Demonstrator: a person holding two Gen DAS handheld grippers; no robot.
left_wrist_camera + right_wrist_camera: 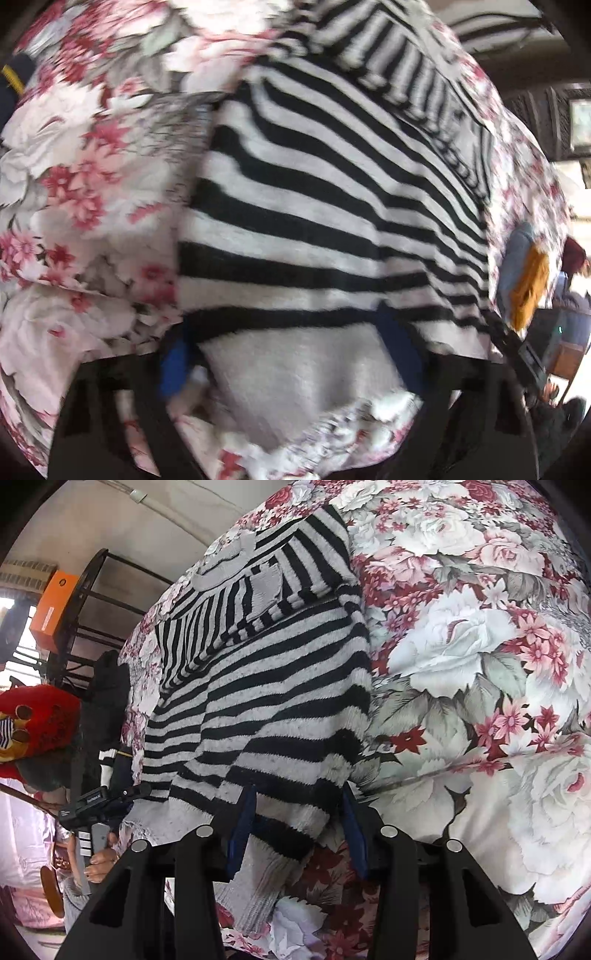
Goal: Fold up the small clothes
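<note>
A striped sweater (266,686) is spread on the flowered sheet (480,664), filling each frame's centre; both the left gripper (284,354) and right gripper (297,819) are held apart, the hem lying between the fingers.

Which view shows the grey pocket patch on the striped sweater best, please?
The right wrist view: the grey pocket patch is sharp, unobstructed on the striped sweater. The left wrist view is motion-blurred; no patch can be made out.

Both grippers reach low and forward: the left gripper (284,354) and right gripper (297,830) each have 2 fingers spread apart.
</note>
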